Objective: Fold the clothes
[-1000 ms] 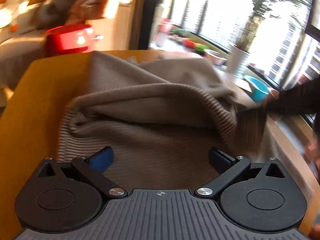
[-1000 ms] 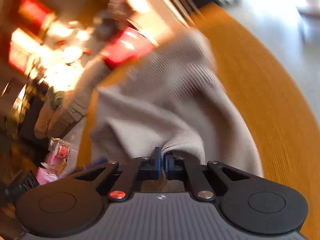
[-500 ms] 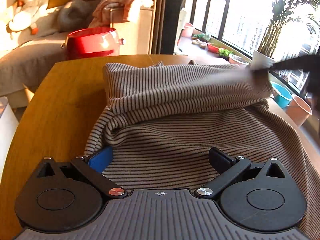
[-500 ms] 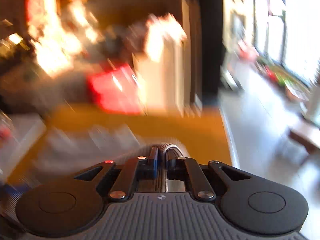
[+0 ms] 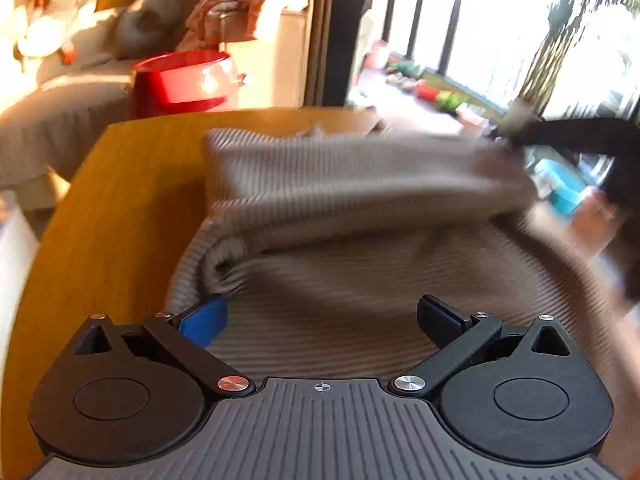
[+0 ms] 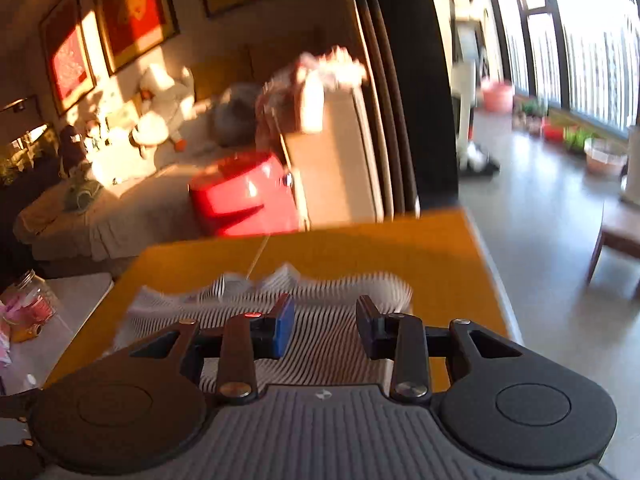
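The soft, limp striped beige knit garment [image 5: 360, 208] (best pinched at a hem) lay under both spread hand-held grippers [image 5: 320, 320] [image 6: 325, 326].

Warm, low sunlight enters through tall dark-framed windows [image 6: 592, 44] on the right side of the room. A grey smooth floor [image 6: 540, 208] runs beside them, lined with potted plants [image 6: 576, 136]. A beige upholstered sofa [image 6: 120, 208] stands against the far wall under red framed pictures [image 6: 136, 4]. A glossy red round bin [image 6: 244, 200] stands beyond the orange-brown wooden bench [image 6: 400, 248]. A dark wooden stool [image 6: 620, 232] stands at right.
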